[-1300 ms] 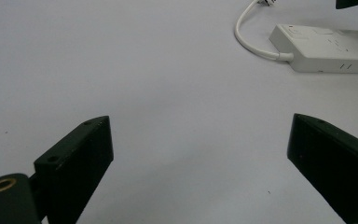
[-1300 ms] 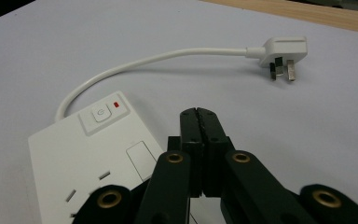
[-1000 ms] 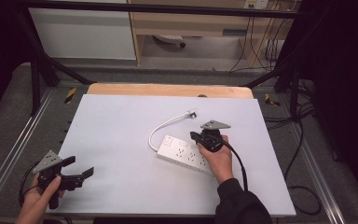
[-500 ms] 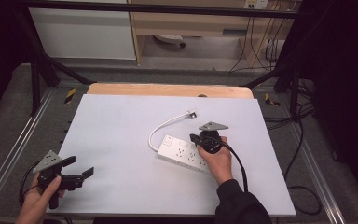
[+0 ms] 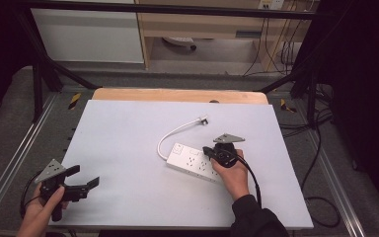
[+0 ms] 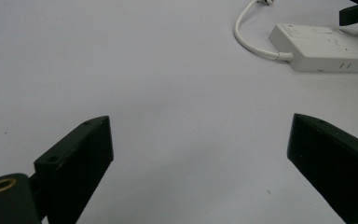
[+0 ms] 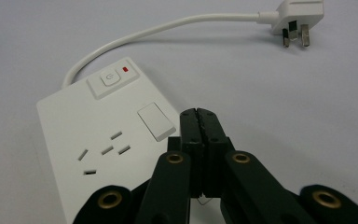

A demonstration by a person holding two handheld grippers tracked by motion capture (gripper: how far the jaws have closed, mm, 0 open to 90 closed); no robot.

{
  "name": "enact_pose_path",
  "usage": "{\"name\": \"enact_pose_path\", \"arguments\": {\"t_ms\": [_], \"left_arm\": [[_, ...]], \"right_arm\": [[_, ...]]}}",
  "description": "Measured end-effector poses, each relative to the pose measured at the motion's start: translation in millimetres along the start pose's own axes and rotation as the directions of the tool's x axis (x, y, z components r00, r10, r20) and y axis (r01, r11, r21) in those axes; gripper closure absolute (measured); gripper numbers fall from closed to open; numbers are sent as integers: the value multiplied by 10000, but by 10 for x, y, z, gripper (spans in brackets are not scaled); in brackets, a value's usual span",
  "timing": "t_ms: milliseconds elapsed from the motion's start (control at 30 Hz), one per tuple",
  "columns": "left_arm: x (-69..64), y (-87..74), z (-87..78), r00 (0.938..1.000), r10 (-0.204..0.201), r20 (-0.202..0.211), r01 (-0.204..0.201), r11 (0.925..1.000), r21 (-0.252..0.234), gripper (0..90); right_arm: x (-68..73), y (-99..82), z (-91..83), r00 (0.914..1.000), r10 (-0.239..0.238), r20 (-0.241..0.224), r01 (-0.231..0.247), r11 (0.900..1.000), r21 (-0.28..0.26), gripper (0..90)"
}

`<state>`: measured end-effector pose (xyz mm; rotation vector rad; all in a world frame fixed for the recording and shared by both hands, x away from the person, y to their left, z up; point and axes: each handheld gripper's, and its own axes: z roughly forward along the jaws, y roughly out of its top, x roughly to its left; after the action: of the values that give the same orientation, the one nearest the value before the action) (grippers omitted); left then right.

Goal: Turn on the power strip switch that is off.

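A white power strip (image 5: 193, 161) lies on the pale table (image 5: 128, 133), right of its middle, with a short white cord (image 5: 175, 132) curling back to a plug (image 5: 202, 119). My right gripper (image 5: 208, 150) sits over the strip's far right part, jaws pressed together with nothing seen between them. In the right gripper view the gripper (image 7: 199, 114) stands above the strip (image 7: 93, 140), close to its white rocker switch (image 7: 155, 122) and the power button (image 7: 110, 78); the plug (image 7: 296, 18) lies beyond. My left gripper (image 5: 85, 177) rests open at the near left corner, far from the strip (image 6: 326, 46).
A wooden board edge (image 5: 177, 95) runs along the table's far side. Metal frame rails (image 5: 10, 163) flank the table, and black cables (image 5: 321, 163) trail on the floor at the right. A shelf unit (image 5: 202, 29) stands behind.
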<state>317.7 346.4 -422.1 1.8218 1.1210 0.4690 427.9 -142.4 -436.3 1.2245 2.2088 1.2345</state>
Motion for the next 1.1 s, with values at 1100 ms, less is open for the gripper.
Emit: {"name": "enact_pose_path", "arguments": {"t_ms": [1100], "left_arm": [[-1, 1, -1, 10000, 11, 6, -11, 10000, 0, 70]], "right_arm": [[53, -41, 28, 9999, -119, -107, 120, 9999, 4, 900]]}}
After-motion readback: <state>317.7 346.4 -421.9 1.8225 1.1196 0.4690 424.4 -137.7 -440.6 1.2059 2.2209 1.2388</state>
